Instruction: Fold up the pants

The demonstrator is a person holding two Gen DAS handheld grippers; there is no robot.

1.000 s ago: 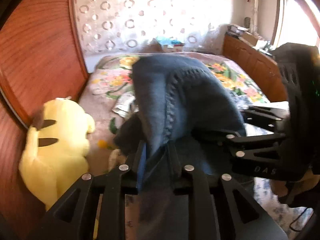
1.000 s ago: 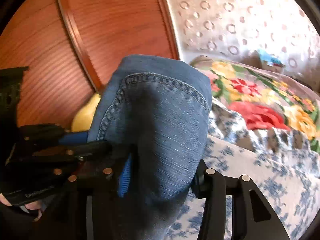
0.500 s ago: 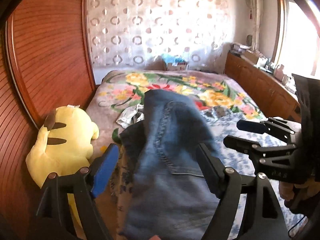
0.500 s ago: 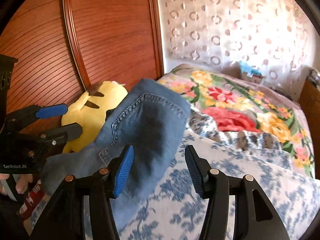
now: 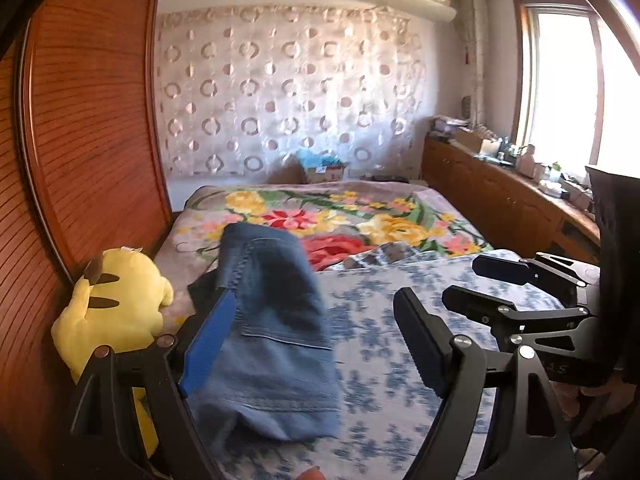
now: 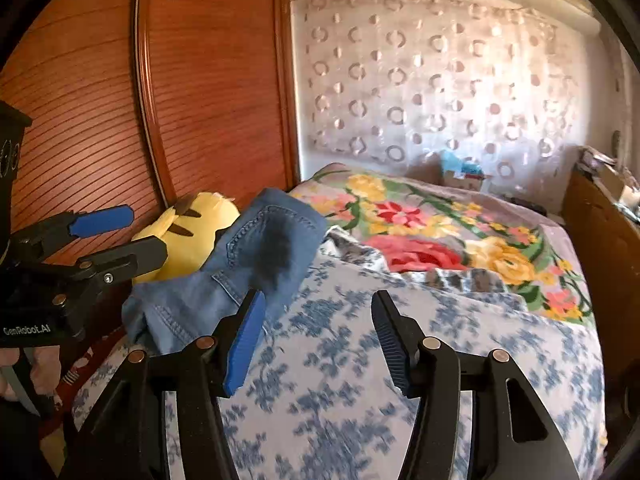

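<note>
Blue jeans (image 5: 276, 332) lie in a folded heap on the bed, on top of the white sheet with blue flowers (image 5: 400, 344). They sit on the left side of the bed, right next to a yellow soft toy (image 5: 120, 304) by the brown wooden wall (image 5: 92, 120). The left gripper (image 5: 312, 340) is spread wide, with its blue pad just beside the left edge of the jeans, and nothing is pinched in it. The right gripper (image 6: 316, 336) is opening too, and only the flowered sheet shows between its two fingers. The jeans are to the left of it and a bit farther away. A blanket with big red and yellow flowers (image 6: 440, 232) covers the far part of the bed.
</note>
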